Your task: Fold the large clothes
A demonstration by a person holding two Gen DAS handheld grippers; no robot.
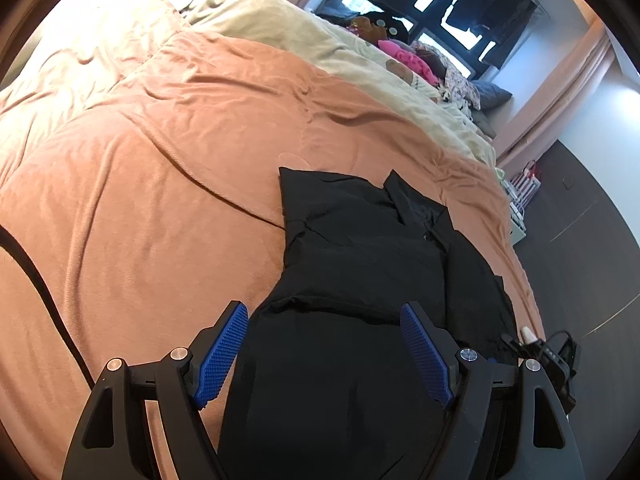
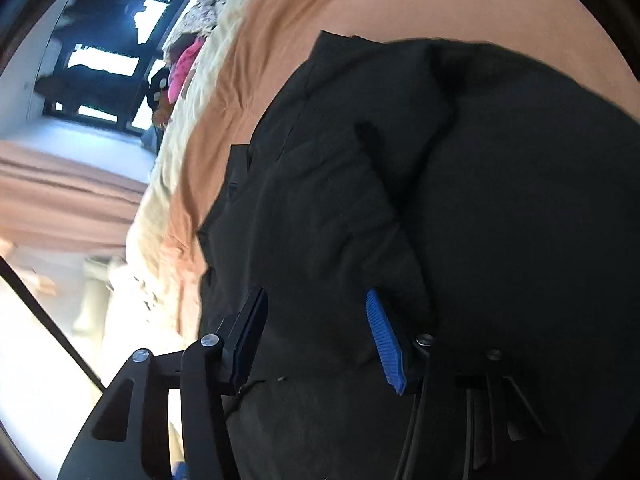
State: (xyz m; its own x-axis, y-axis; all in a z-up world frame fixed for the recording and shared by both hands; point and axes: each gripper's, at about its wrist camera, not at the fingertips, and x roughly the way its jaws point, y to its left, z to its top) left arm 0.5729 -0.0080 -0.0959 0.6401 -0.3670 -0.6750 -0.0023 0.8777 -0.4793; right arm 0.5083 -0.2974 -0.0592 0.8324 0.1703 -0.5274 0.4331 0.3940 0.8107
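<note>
Bed [image 1: 140, 168] fills most of your view, under one orange blanket [image 1: 168, 200] with one cream blanket [image 1: 280, 36] beyond it. One black garment [image 1: 360, 248], partly folded with its collar pointing away from you, lies on the orange blanket near the bed's right edge. Behind the bed you have one dark-framed window [image 1: 440, 8], and a small heap of soft things [image 1: 400, 52] sits by the far end. Your two grippers both hang over the garment: the left gripper [image 1: 324, 316] has its jaws wide with nothing between them, and the right gripper [image 2: 316, 304], rolled sideways, has its jaws partly apart above the cloth, not pinching it.
</note>
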